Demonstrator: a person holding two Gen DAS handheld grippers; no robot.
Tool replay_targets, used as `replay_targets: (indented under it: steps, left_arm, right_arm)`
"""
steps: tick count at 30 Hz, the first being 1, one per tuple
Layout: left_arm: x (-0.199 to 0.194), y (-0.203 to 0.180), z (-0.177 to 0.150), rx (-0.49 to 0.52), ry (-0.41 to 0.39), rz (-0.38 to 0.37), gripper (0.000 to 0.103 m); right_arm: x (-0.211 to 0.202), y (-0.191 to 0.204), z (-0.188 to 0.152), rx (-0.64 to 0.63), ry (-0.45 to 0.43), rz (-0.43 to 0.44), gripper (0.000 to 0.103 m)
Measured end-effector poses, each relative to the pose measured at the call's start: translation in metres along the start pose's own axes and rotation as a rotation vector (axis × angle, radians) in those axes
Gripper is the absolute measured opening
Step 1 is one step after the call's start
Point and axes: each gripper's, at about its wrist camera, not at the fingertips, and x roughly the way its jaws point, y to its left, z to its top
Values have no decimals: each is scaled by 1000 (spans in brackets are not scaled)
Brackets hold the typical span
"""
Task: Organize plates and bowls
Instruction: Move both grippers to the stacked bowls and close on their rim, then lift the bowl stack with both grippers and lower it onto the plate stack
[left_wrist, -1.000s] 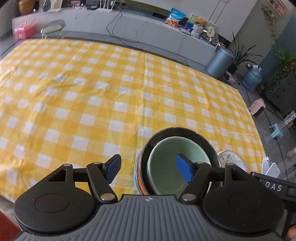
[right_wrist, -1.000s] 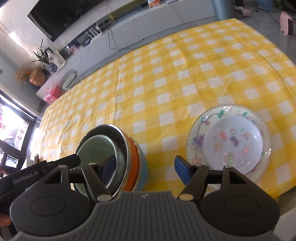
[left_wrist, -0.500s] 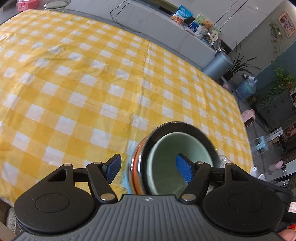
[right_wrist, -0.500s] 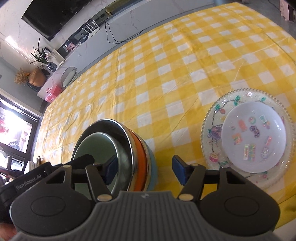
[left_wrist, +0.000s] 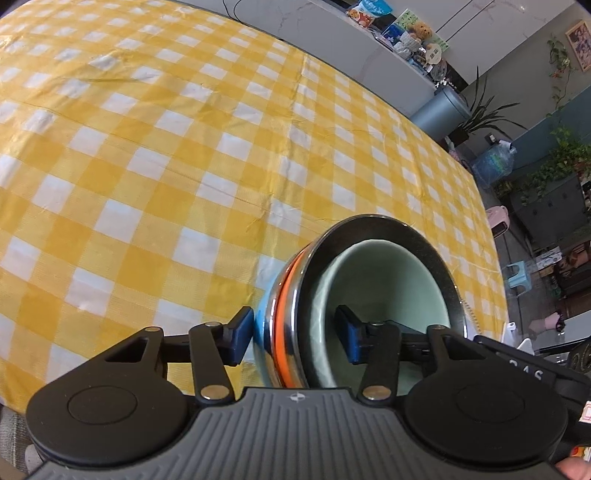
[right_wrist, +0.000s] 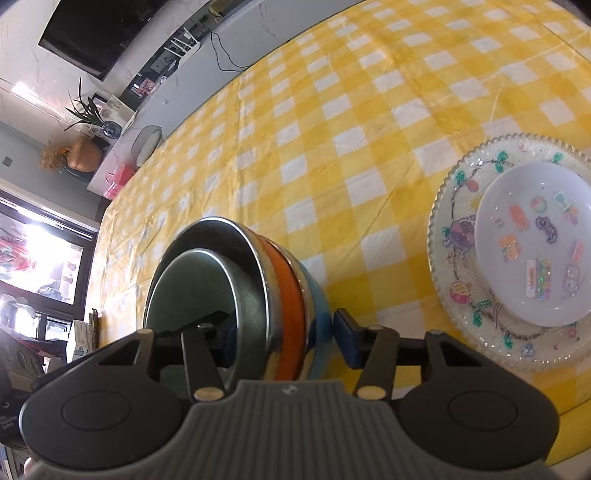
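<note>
Bowl stack (left_wrist: 354, 295): 4 nested bowls (pale green inside steel, then orange, then blue outermost), near the front edge of the yellow checked tablecloth (left_wrist: 184, 147).
Left gripper (left_wrist: 295, 338): fingers straddle the stack's wall on its left side, 1 pad outside against the blue bowl, 1 inside the green bowl; whether they clamp or merely bracket it, I cannot tell.
Right gripper (right_wrist: 284, 334): same arrangement on the opposite side, 1 pad inside, 1 beside the blue wall; grip pressure likewise cannot be told.
Plates (right_wrist: 517, 251): small white plate sits on a larger patterned glass plate, near the stack on its right, apart from it.
Orientation: the stack appears tilted in both views (fisheye may exaggerate); mouth opens upward, central axis roughly vertical.
Progress: sorting looks nearly done, judged from both piles.
Risk 1: uneven lift by the 2 grippers would tip the stack and let inner bowls slide.
Risk 2: thin, smooth rims could slip through loosely set pads.
Risk 3: a sideways carry could strike the glass plate.
</note>
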Motion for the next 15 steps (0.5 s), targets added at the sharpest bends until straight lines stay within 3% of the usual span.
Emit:
replay_targets:
  steps: [15]
  left_arm:
    - [-6, -4, -1, -13, -16, -7, 54]
  right_arm:
    - [-7, -3, -3, 21, -16, -13, 41]
